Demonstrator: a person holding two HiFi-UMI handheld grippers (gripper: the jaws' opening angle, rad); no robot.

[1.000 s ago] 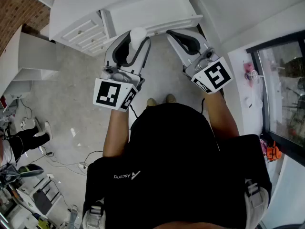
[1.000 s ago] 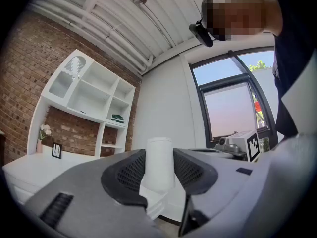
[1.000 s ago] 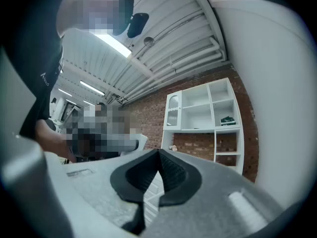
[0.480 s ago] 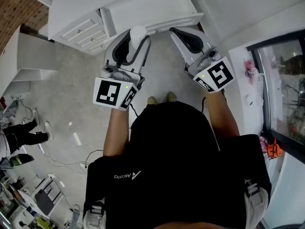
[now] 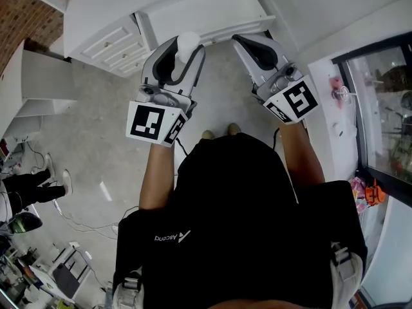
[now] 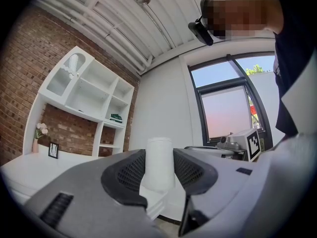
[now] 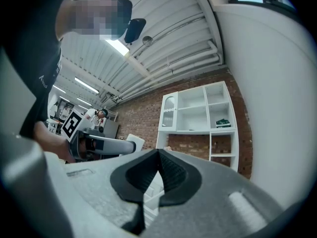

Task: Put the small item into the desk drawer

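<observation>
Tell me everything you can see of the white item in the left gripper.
The white item is a small, plain, matte cylinder with a rounded top, plastic by its look. It stands upright between the left gripper's dark ribbed pads, which press on both its sides, near the white desk.

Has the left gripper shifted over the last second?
No. The left gripper, shut on the white item, keeps its place just below the white desk's front edge.
</observation>
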